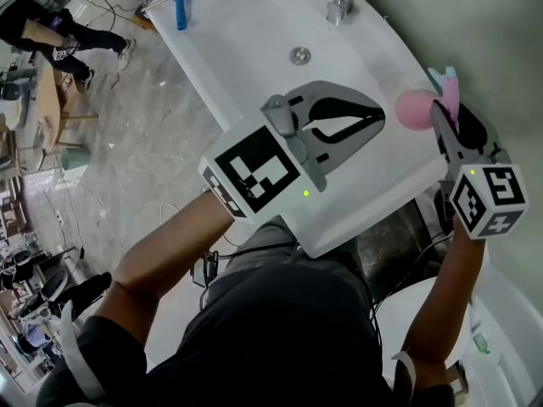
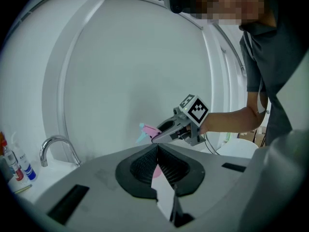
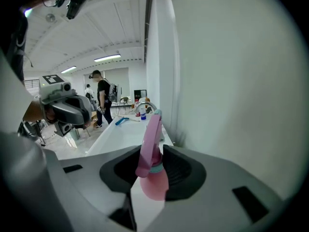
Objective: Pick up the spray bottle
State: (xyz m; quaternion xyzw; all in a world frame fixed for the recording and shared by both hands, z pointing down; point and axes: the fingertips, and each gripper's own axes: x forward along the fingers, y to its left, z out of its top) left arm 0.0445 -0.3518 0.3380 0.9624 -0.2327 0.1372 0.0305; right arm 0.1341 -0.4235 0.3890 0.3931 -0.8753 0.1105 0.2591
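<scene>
The right gripper (image 3: 153, 154) is clamped, jaws part-closed, on the bottle's (image 3: 155, 180) neck; its long axis runs near upright, trigger head above the jaws, pink body below, over the sink's (image 1: 246, 41) right end. The left gripper (image 2: 158, 149), jaws together and empty, hangs just left of it.

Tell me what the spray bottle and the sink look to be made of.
Spray bottle: likely plastic; the pink body is translucent, the trigger head opaque. Sink: white, glossy and smooth, probably ceramic or acrylic; the look doesn't settle which.
</scene>
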